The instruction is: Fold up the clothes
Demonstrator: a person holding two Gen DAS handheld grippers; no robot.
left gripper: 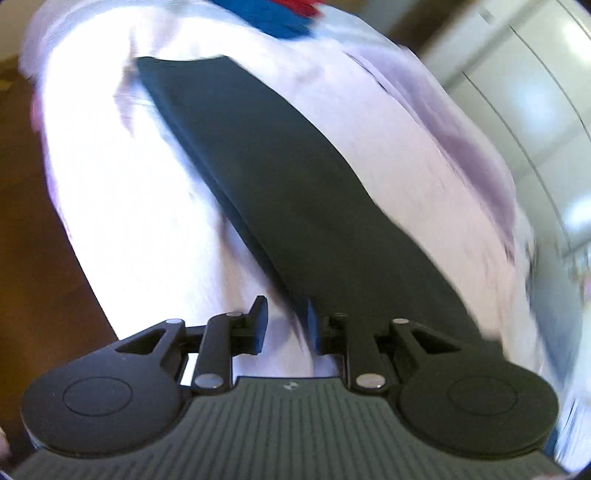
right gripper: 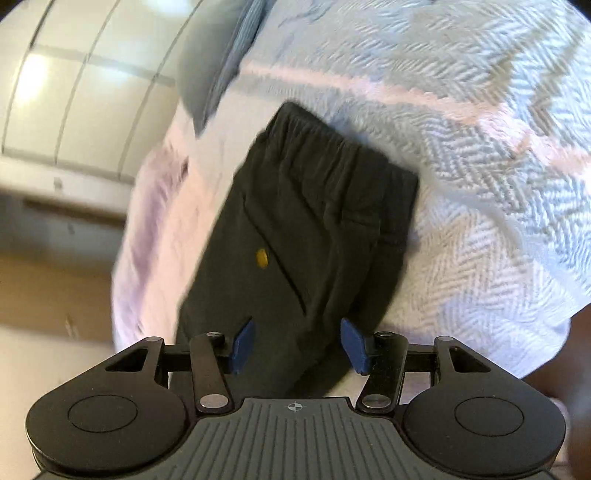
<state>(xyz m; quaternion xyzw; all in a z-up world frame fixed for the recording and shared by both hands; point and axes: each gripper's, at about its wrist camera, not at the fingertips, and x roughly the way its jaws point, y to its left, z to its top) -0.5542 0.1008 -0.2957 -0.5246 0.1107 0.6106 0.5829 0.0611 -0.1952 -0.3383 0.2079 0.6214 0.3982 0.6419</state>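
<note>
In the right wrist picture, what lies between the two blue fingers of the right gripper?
In the right wrist view, the lower end of the black trousers lies between the open fingers of the right gripper, resting on the pale pink sheet.

Left gripper low and near, jaws parted, nothing between. Dark trousers stretched long from near right to far left over pale pink bedding. Blue and red fabric at far edge. Motion blur throughout.
</note>
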